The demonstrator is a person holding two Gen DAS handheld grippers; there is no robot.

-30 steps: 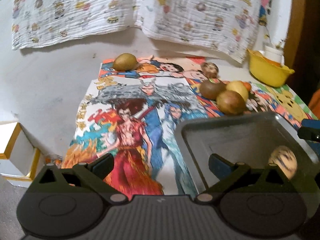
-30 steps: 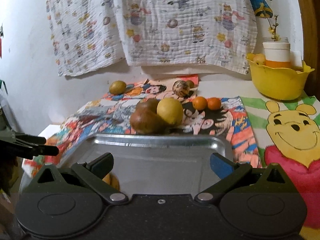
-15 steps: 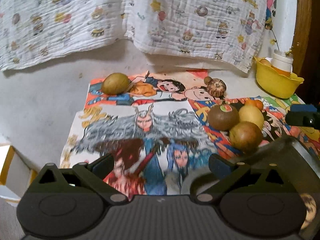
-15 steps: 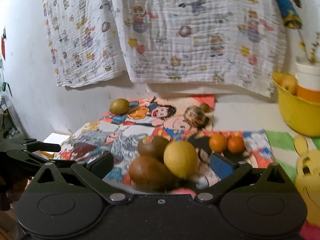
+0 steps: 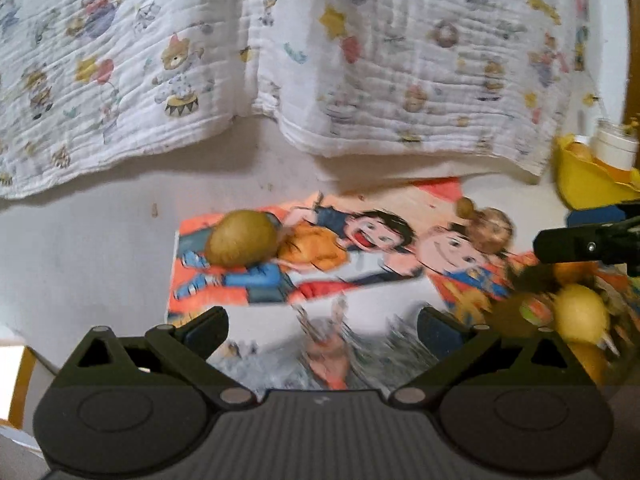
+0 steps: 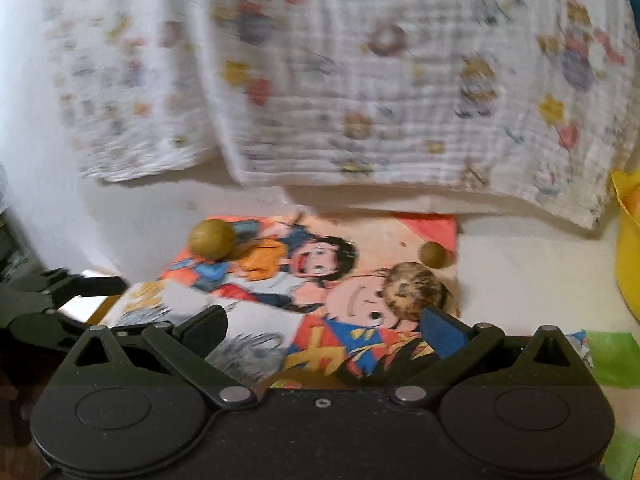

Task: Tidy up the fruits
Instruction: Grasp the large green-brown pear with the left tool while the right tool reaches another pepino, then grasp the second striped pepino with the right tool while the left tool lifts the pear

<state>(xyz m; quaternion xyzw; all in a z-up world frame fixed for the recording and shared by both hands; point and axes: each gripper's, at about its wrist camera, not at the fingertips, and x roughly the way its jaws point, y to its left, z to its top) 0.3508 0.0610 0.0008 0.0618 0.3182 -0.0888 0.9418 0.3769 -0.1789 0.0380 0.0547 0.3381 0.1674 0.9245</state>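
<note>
1. A white printed cloth [image 5: 360,60] hangs on the wall ahead of both grippers. Under it cartoon posters [image 5: 328,248] lie flat on the pale surface, and a yellow bowl [image 5: 588,176] sits far right.
2. The left gripper [image 5: 322,330] has its fingers spread wide with nothing between them. The right gripper [image 6: 324,330] is likewise spread and empty.
3. From the left wrist view, the other gripper's dark fingers reach in at the right edge, above a yellow fruit [image 5: 580,314] and darker fruits that are too blurred to tell apart.
4. A green-brown fruit [image 5: 242,238], oval and dull-skinned, rests on the poster ahead and left of the left gripper, with open poster between them.
5. In the right wrist view, a mottled brown round fruit [image 6: 414,290] sits just beyond the right finger, and a small olive ball-shaped fruit [image 6: 434,255] sits just behind it.
6. Motion blur softens the cloth's ribbed weave.
</note>
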